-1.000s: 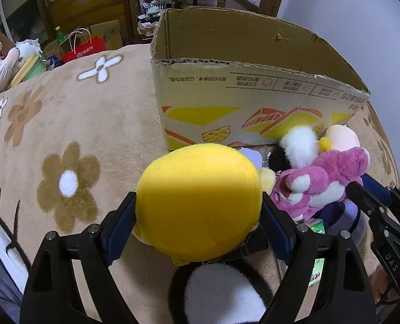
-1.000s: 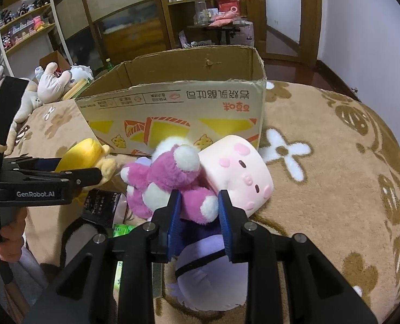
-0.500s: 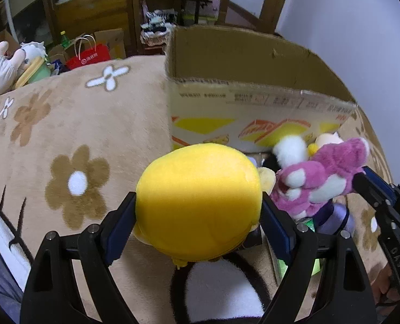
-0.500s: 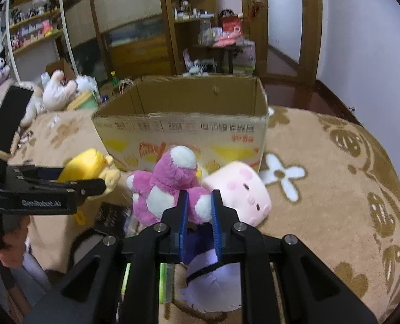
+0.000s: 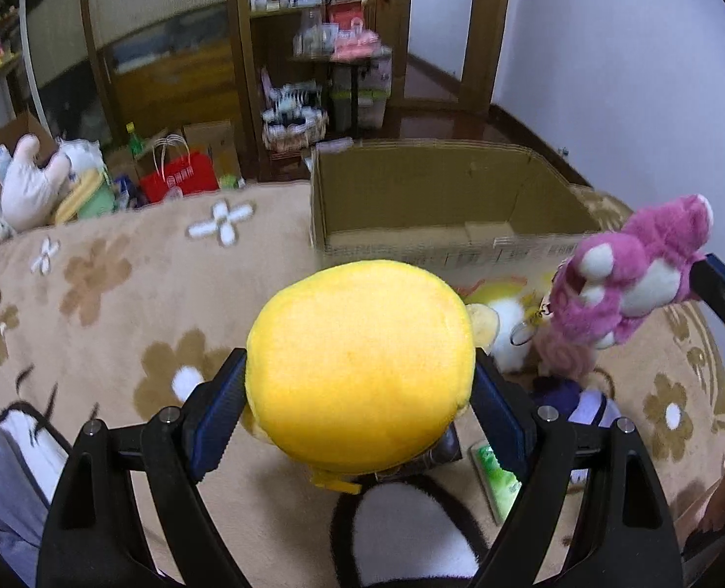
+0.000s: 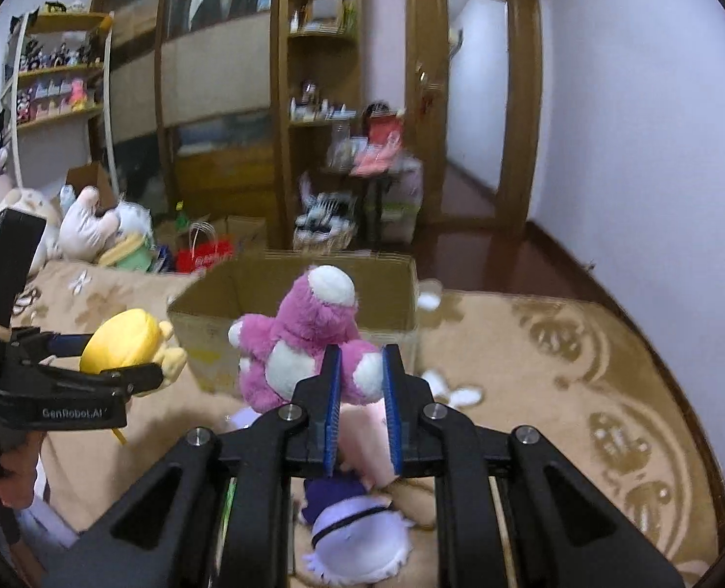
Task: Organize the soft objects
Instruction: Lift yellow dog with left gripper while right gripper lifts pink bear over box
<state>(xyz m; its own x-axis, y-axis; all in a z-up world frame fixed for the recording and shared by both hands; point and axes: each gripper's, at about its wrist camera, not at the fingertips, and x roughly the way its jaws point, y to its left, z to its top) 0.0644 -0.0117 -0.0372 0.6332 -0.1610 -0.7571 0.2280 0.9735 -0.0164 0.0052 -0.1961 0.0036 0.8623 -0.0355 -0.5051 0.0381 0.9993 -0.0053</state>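
My left gripper (image 5: 357,392) is shut on a round yellow plush (image 5: 360,362), held above the flowered blanket; the same yellow plush (image 6: 122,348) shows at the left of the right wrist view. My right gripper (image 6: 360,367) is shut on the leg of a pink plush bear (image 6: 308,338), which hangs in the air; that bear (image 5: 632,269) appears at the right of the left wrist view. An open cardboard box (image 5: 441,206) stands just beyond both toys, its inside bare. A purple and white plush (image 6: 357,534) and a pale pink plush (image 6: 362,436) lie below the right gripper.
A beige blanket (image 5: 93,294) with flower patterns covers the surface. A white fluffy toy (image 5: 509,338) and a green packet (image 5: 497,480) lie near the box. More plush toys (image 5: 34,186) and a red bag (image 5: 179,179) sit at the far left edge. Shelves and a doorway stand behind.
Both grippers have risen with their toys. The pink bear has left the pile and now hangs in the air. The right jaws closed tighter on its leg. The box's inside has come into view.
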